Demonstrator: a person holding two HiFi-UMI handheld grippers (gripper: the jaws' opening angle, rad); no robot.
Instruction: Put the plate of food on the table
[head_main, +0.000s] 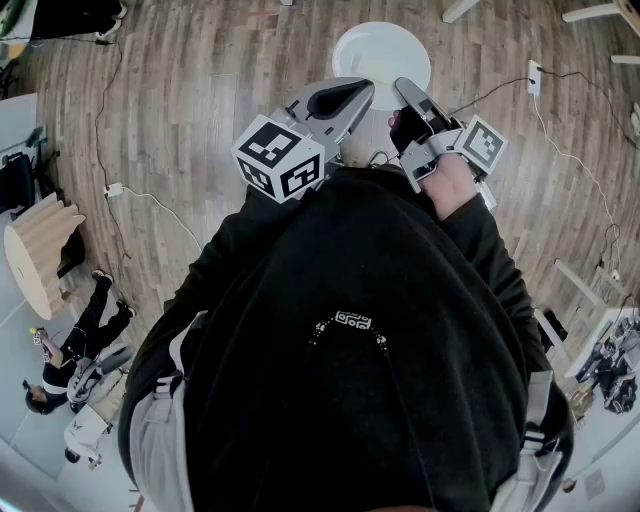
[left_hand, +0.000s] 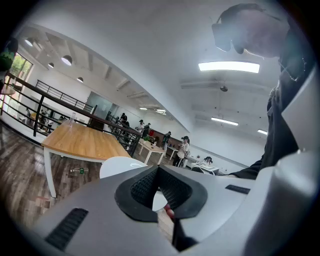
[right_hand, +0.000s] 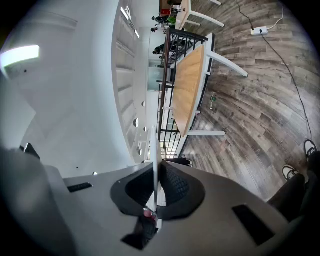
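A round white plate (head_main: 380, 55) hangs level above the wooden floor in front of me; no food shows on it in the head view. My right gripper (head_main: 400, 85) is shut on its near right rim. In the right gripper view that rim (right_hand: 155, 145) runs edge-on between the pads of the right gripper (right_hand: 155, 167). My left gripper (head_main: 362, 88) points at the plate's near left edge with its jaw tips together. In the left gripper view the plate (left_hand: 117, 166) lies just past the closed left gripper (left_hand: 159, 168). I cannot tell whether it touches the plate.
A long wooden table on white legs (left_hand: 82, 142) (right_hand: 189, 90) stands ahead, with a bottle (left_hand: 79, 171) on the floor under it. A black railing (left_hand: 50, 97) runs behind it. Cables and a power strip (head_main: 534, 78) lie on the floor. Several people (left_hand: 184, 147) stand far off.
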